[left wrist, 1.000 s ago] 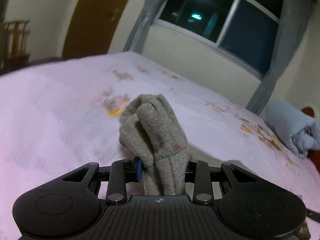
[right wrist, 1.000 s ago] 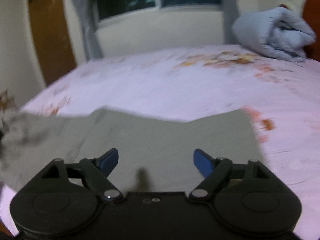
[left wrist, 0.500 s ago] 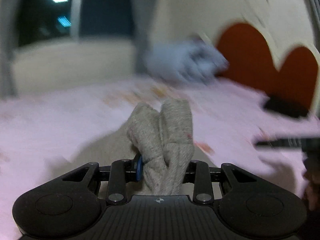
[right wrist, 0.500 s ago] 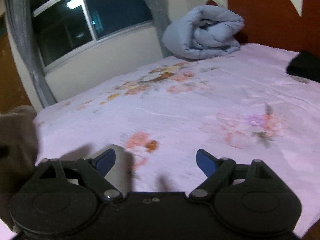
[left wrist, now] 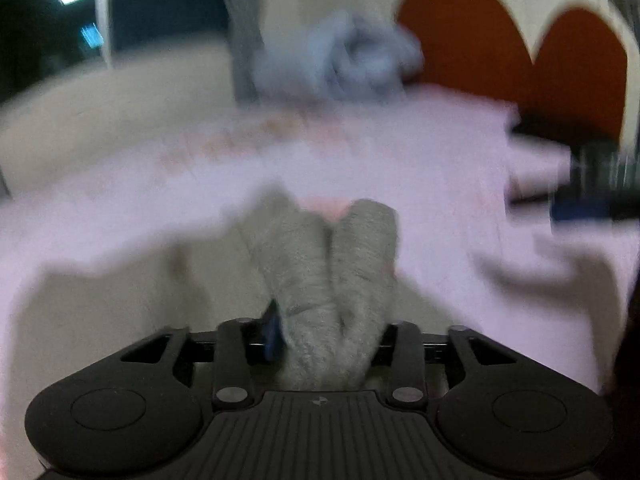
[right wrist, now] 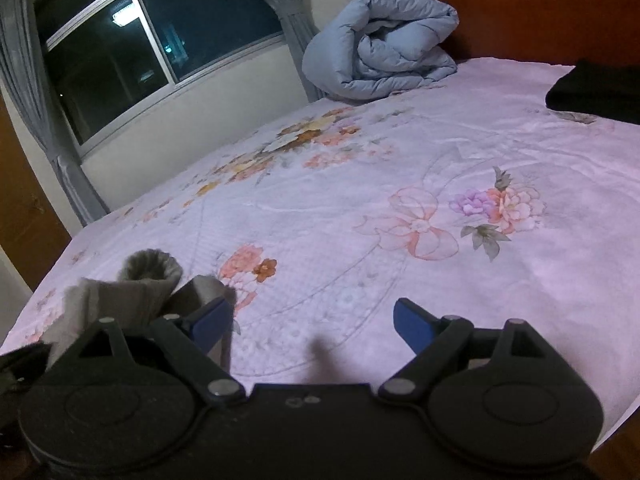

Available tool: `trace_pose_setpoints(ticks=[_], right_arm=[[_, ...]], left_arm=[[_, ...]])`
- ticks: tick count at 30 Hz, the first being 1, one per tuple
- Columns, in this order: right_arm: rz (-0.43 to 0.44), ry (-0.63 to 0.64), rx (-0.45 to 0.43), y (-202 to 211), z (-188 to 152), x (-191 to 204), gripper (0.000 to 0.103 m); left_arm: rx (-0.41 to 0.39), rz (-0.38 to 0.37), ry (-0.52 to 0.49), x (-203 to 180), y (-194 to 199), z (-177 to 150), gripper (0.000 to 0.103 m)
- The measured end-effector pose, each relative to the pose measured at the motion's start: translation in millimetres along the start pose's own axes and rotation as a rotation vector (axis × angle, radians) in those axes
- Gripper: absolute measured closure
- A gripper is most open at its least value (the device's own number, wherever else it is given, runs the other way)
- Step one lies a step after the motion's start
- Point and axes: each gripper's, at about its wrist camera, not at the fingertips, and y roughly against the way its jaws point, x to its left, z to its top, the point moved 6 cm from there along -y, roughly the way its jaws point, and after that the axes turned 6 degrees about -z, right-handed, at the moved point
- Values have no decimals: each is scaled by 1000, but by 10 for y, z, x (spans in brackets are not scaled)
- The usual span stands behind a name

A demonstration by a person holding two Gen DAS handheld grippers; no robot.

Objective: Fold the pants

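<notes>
My left gripper (left wrist: 324,340) is shut on a bunched fold of the grey pants (left wrist: 324,264), which stick up between its fingers; the view is blurred by motion. More grey cloth lies flat on the pink sheet to the left. In the right wrist view the grey pants (right wrist: 148,276) show at the lower left, held up off the bed. My right gripper (right wrist: 314,320) is open and empty over the floral sheet, to the right of the pants. It also shows blurred at the right edge of the left wrist view (left wrist: 580,204).
A pink floral bedsheet (right wrist: 400,184) covers the bed. A rolled blue duvet (right wrist: 384,48) lies at the head by the window. A black folded item (right wrist: 596,88) lies at the far right. The red-brown headboard (left wrist: 500,40) stands behind.
The left gripper has swung right with the pants bunch, now facing the headboard. The right gripper has moved off the flat grey cloth and over the bare sheet, staying open.
</notes>
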Motion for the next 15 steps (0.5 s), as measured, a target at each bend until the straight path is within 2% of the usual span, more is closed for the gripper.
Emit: trace_pose_setpoints(ticks=[1,2,3,5,6,9,10,13,15], right_arm=[[-5,-1,2,7,4,1,21],[-5,-4,2,14,8,-8,21],[-5,-5,-3,33,14,-15,21],[-5,1,-16,74,20,-10,21],[-4,6,-22,86,23,6,21],[12,42,-40,106,32,158,21],[39,58,-43,108,37,262,21],[168,123,-35,74,27,719,26],[257,193,-16,43,-10,1096,34]], left_arm=[[-6,12,-6,-37,25,-35,51],[-43,7,-7,-54,164,-72,14],[-80,-9,16,-40,330,-122,0],[-139,-45,77,55,636,-227,0],[-143,-48,107,145,745,-267,0],[-196,7,239,614,1102,-408,0],[-195,22,288,773,1159,-450,0],[-179,130,450,1359,1340,-690,0],[-148,202,536,1669,1391,-855,0]])
